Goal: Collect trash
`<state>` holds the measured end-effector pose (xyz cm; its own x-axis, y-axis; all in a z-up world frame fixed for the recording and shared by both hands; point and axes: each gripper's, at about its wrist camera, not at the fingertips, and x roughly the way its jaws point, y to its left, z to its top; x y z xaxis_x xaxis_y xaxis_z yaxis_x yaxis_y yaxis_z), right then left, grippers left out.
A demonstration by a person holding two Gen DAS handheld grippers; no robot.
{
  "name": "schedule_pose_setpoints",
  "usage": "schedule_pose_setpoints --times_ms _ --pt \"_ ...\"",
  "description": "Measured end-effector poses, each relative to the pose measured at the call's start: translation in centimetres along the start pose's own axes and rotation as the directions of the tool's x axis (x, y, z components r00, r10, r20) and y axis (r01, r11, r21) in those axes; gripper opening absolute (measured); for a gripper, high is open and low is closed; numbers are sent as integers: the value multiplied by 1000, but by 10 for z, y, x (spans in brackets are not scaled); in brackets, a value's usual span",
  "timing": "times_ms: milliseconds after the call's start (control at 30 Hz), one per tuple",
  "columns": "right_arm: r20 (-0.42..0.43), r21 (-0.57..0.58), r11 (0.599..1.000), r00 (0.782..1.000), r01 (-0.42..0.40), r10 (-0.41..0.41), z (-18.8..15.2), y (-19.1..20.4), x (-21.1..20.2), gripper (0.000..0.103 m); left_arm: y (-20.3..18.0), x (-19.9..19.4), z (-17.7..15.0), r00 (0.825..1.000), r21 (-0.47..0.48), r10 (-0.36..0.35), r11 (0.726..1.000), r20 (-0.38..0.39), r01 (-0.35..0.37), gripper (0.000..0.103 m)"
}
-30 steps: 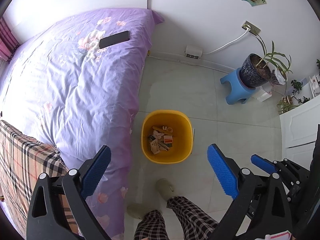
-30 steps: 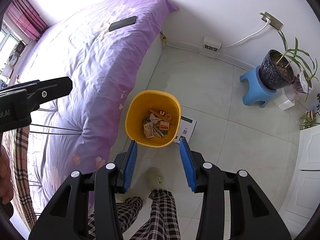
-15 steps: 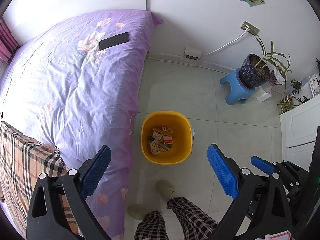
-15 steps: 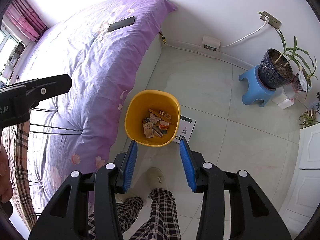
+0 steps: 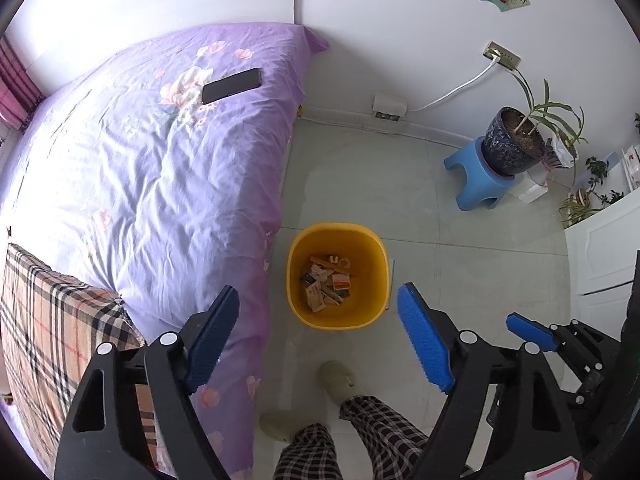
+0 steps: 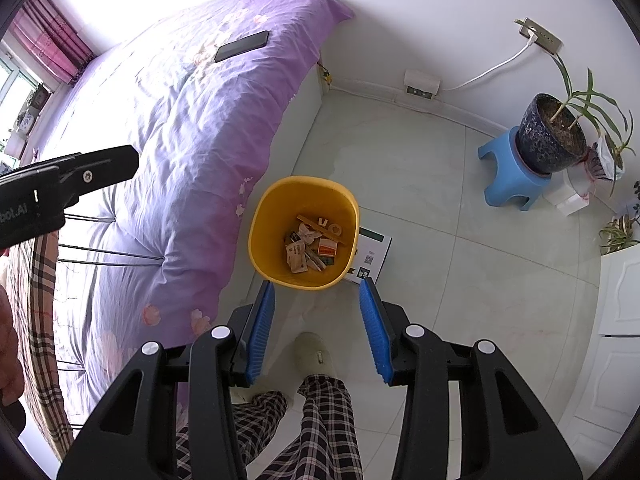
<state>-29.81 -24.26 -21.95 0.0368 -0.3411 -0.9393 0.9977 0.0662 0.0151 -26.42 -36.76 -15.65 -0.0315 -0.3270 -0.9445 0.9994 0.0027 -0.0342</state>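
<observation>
One QR-coded box [image 6: 370, 254] beside bin [image 6: 260, 236]

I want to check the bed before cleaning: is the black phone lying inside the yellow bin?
No, the black phone lies on the purple bed cover, well apart from the yellow bin on the floor.

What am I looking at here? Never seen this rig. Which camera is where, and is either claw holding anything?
There is no robot arm: a person carries a handheld two-finger claw in each hand, each with a fisheye camera looking along its blue fingers. One picture is from the left claw, the other from the right claw. Both look down at a bedroom floor. Both claws are open and hold nothing.

Below them stands a yellow trash bin beside a purple bed, with paper scraps and small packets already inside. A flat printed box lies on the tiles against the bin. A black phone lies on the bed. The plaid trousers and slippers are the person's own.
</observation>
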Motion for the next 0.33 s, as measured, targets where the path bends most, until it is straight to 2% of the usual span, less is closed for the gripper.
schedule_pose_setpoints --times_ms 33,100,167,333 --pt "-1 1 1000 1000 -1 1 0 0 0 46 0 0 0 1000 -2 1 1000 0 -1 81" --pt "-1 2 1000 1000 -2 2 -1 -1 1 46 0 -1 1 1000 -10 7 1000 1 -7 93" --pt "-1 0 1000 1000 0 0 -1 -2 1 46 2 -2 2 1000 -27 1 1000 3 -1 98" --pt "0 -11 1000 1000 -1 1 -1 -2 1 46 13 -8 3 1000 -75 19 997 13 -18 99"
